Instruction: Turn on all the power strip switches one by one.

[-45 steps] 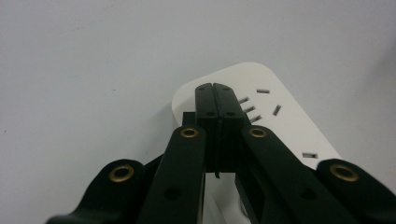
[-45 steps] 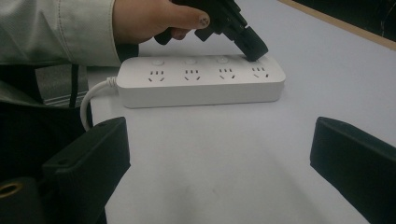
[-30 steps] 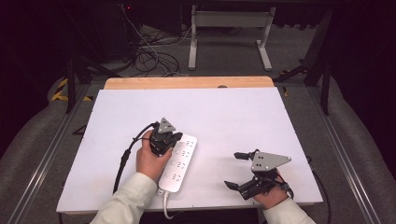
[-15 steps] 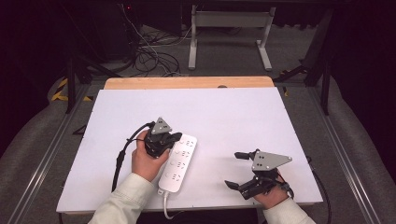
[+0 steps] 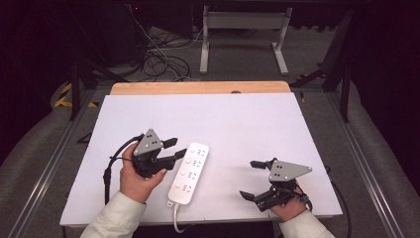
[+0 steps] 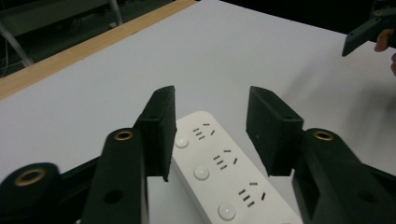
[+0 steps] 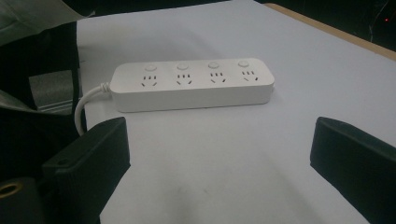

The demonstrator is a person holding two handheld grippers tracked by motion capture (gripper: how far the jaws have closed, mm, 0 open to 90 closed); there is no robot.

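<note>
The power strip (image 6: 219, 186) is cut off by the bottom edge of the left gripper view, and its near end sits behind the two black jaws, so its full length stays out of sight there. At the upper right corner of that view, a dark gripper part and a fingertip are clipped by the frame edge. In the high view, the strip's cord (image 5: 175, 221) runs off the bottom of the frame. In the right gripper view, the cord (image 7: 91, 95) slips behind the dark, blurred shape at the left.
</note>
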